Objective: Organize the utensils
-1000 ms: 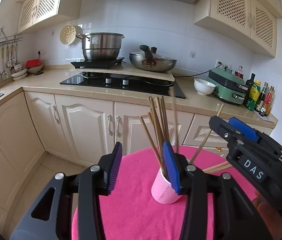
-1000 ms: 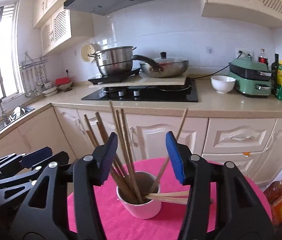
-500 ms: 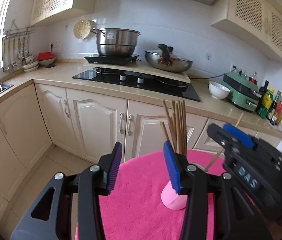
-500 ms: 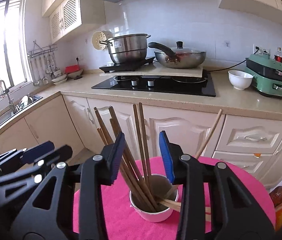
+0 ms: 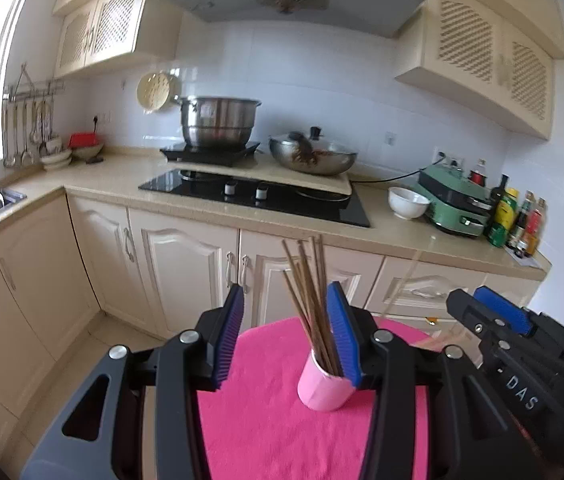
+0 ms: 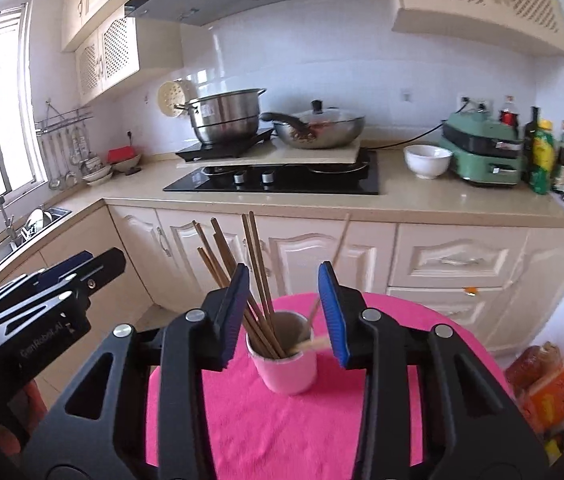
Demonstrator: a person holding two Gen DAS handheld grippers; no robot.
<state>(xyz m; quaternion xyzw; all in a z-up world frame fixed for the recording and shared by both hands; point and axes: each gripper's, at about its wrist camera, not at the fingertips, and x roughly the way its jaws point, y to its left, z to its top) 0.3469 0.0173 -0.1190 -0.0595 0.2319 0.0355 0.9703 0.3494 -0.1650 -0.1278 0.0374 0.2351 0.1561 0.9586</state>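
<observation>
Both tools backed off and up from a second ago. Right tool [image 6: 283,312] had narrowed its jaws but pinched nothing; left tool [image 5: 285,334] stayed half spread, empty too. Just ahead, the cup [image 6: 285,364] held the chopsticks [image 6: 256,272] upright on the pink tabletop [image 6: 266,432]. Looked pretty much sorted.

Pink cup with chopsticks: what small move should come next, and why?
Probably bring the right gripper down onto the pale chopsticks lying by the pink cup: its jaws stand open and empty, and those sticks are not yet standing with the others.
</observation>
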